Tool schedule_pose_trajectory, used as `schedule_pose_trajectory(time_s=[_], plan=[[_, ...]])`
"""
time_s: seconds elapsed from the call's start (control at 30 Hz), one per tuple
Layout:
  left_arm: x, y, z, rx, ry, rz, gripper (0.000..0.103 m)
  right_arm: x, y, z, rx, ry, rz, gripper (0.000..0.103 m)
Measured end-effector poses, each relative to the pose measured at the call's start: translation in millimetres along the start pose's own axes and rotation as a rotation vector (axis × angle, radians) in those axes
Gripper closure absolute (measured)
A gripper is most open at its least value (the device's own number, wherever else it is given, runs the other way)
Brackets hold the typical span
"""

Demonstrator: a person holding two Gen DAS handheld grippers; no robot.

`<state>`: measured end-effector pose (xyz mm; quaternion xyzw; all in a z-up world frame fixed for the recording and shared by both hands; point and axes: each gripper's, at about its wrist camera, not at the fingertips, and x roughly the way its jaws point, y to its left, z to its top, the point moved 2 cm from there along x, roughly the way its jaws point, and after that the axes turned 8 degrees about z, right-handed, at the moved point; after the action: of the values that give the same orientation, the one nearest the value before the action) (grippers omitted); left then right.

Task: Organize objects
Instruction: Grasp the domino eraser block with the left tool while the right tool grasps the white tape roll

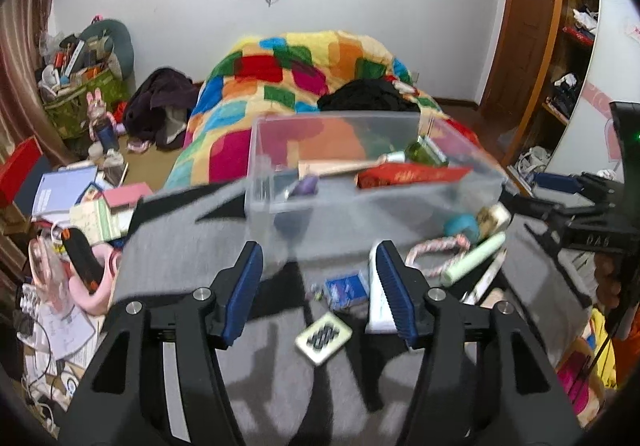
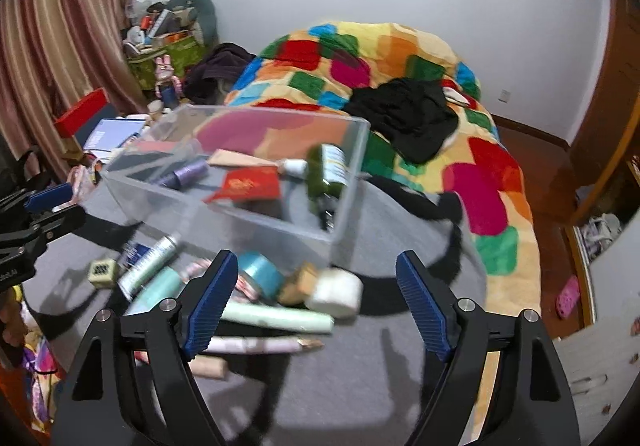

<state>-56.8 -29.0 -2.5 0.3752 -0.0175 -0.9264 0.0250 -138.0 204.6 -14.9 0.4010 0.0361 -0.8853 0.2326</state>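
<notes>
A clear plastic bin (image 1: 280, 201) (image 2: 256, 221) stands on a grey mat (image 1: 192, 246) and holds a green bottle (image 2: 326, 173), a red packet (image 2: 250, 183) and purple thread spools (image 2: 184, 171). Loose items lie in front of it: a pale green tube (image 2: 276, 316), a blue tape roll (image 2: 258, 272), a white jar (image 2: 336, 292), a blue card box (image 1: 346, 288) and a patterned tile (image 1: 323, 336). My left gripper (image 1: 318, 278) is open above the card box. My right gripper (image 2: 318, 296) is open over the tube and jar. Neither holds anything.
A bed with a multicoloured quilt (image 2: 420, 57) and black clothes (image 2: 404, 113) lies behind the bin. Books and clutter (image 1: 80, 201) crowd the floor at the left. A wooden shelf unit (image 1: 568, 57) stands at the right.
</notes>
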Motion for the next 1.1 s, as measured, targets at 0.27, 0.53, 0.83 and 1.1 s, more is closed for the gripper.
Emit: schedule_pose_trajectory(time_s=[0.27, 0.53, 0.83, 1.1], plan=[[20.9, 7.5, -42.3, -0.039, 0.122, -0.015, 0.044, 16.6, -27.8, -29.0, 0.061, 0.072, -0.052, 0.024], [30.0, 3.5, -58.5, -0.051, 0.150, -0.007, 0.044, 29.5, -31.8, -25.1, 0.107, 0.059, -0.031, 0.025], [29.7, -8.0, -61.5, -0.013, 0.128, 0.015, 0.066, 35.5, -20.5, -21.9, 0.084, 0.049, 0.030, 0.039], [30.1, -4.7, -59.2, -0.024, 0.121, 0.027, 0.078, 42.7, -21.7, -27.7, 0.064, 0.080, 0.027, 0.047]])
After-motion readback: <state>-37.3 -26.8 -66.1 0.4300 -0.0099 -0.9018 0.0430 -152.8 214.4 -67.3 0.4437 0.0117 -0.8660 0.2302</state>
